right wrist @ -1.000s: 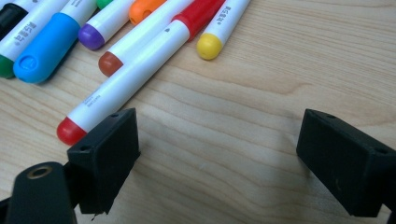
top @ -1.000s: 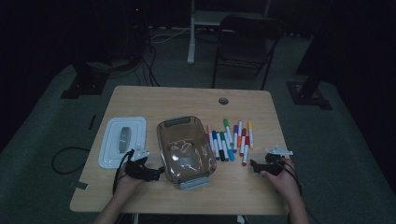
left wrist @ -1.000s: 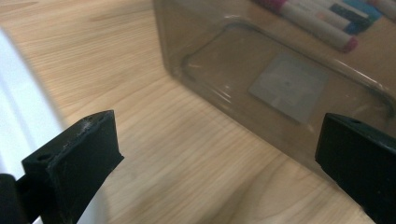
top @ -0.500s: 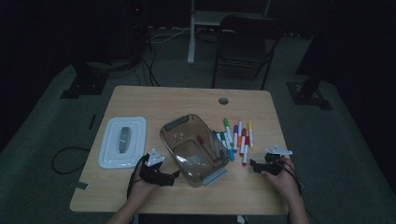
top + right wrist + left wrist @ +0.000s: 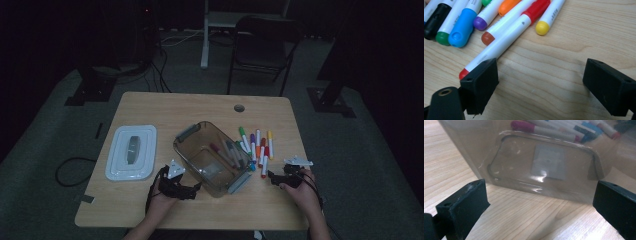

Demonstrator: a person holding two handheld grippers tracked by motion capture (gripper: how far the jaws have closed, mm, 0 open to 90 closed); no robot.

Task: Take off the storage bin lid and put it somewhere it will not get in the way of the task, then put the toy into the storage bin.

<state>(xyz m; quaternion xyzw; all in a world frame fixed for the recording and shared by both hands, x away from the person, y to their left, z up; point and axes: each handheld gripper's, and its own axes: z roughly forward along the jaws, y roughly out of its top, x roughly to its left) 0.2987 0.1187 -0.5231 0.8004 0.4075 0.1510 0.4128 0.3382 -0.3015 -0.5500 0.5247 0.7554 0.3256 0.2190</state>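
Now left tool point(image 5: 196, 187) gapes beside bin point(image 5: 200, 159); markers point(image 5: 257, 147) crowd table edge point(image 5: 295, 227).

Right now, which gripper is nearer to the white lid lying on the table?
Left. The left gripper sits just right of the white lid, by the clear bin; the right gripper is beyond the bin, beside the markers.
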